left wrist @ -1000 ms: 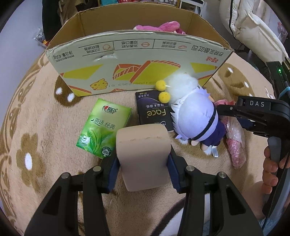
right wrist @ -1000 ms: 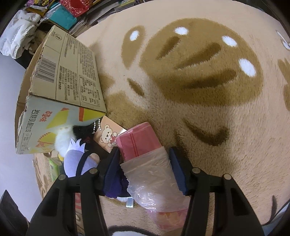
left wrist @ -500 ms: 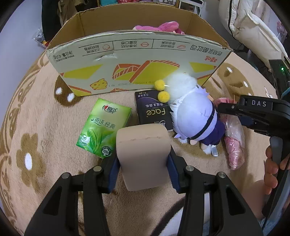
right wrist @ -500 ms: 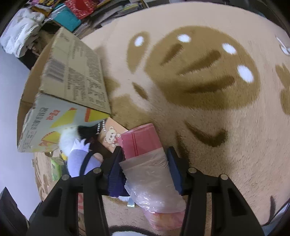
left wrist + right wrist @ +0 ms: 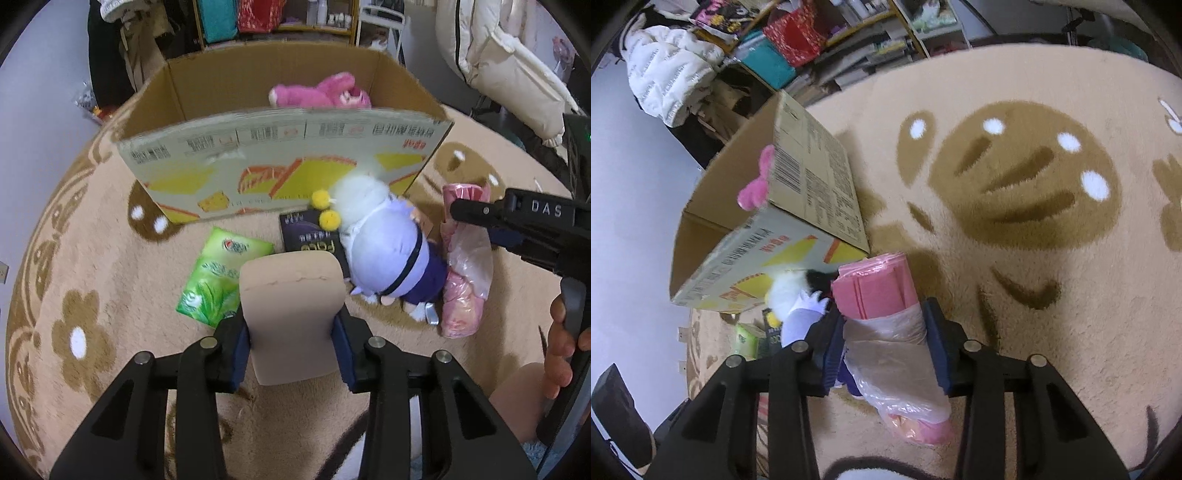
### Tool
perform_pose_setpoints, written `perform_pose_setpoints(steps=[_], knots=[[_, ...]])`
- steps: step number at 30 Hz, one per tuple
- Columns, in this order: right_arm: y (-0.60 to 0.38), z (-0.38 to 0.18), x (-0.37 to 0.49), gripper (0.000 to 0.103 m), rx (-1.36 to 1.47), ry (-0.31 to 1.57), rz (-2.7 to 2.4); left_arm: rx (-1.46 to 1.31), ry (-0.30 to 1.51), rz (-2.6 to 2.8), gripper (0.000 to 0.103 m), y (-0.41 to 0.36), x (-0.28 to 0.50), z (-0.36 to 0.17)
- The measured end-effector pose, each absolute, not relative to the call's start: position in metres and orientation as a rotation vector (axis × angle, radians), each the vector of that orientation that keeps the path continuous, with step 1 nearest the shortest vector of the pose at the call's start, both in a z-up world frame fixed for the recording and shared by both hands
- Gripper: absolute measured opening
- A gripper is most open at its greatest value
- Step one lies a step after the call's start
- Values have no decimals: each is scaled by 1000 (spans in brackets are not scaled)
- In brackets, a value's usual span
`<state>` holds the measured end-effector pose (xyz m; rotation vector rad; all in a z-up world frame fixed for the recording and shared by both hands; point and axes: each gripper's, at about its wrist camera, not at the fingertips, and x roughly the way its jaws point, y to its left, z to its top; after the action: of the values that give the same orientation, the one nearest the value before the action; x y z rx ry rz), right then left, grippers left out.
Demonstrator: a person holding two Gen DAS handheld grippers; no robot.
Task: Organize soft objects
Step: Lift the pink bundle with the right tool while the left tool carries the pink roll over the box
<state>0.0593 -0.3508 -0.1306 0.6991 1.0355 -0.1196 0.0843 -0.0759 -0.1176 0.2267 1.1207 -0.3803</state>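
Observation:
My left gripper (image 5: 291, 347) is shut on a beige foam sponge (image 5: 291, 314), held above the rug in front of the open cardboard box (image 5: 280, 162). A pink plush (image 5: 321, 92) lies inside the box. My right gripper (image 5: 884, 345) is shut on a pink roll in a clear plastic bag (image 5: 882, 317), lifted off the rug; it also shows in the left wrist view (image 5: 465, 258). A lavender plush doll (image 5: 384, 251), a green tissue pack (image 5: 218, 277) and a dark "Face" pack (image 5: 314, 236) lie on the rug by the box.
A beige and brown patterned rug (image 5: 1015, 184) covers the floor. Shelves with boxes (image 5: 798, 40) and a white padded jacket (image 5: 665, 55) stand beyond the cardboard box. A white jacket (image 5: 498, 62) hangs at the right in the left wrist view.
Both grippers have risen with their loads, so the inside of the box and the shelves behind it show now. The pink roll has come up off the rug.

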Motion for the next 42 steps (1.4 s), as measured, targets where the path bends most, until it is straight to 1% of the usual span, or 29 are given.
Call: perform_pose_setpoints(steps=[4,7,8,12,20,25,29,37,42], knots=[[-343,-116,57,38,663,975,-97,214,1072,-376,37,-73,83,-104],[-337,-113,57,32,668,950,-54,206,1047,-364,38,-71,83,-97],[-335,-111,57,25,668,946,-47,202,1043,-361,38,-70,83,-95],[-326,-106,56,22,649,923,-20,200,1006,-344,38,-63,84,-82],[-326,-86,45,21,663,851,8,160,919,-283,38,-41,86,-56],[-325,-60,39,21,693,758,52,155,841,-244,38,-28,89,-35],[-319,-39,37,21,672,702,80,138,815,-253,38,-20,97,-20],[-312,-11,45,21,660,618,120,172,736,-230,38,-14,120,3],[-316,-3,53,21,684,583,95,188,698,-231,38,-22,134,14]])
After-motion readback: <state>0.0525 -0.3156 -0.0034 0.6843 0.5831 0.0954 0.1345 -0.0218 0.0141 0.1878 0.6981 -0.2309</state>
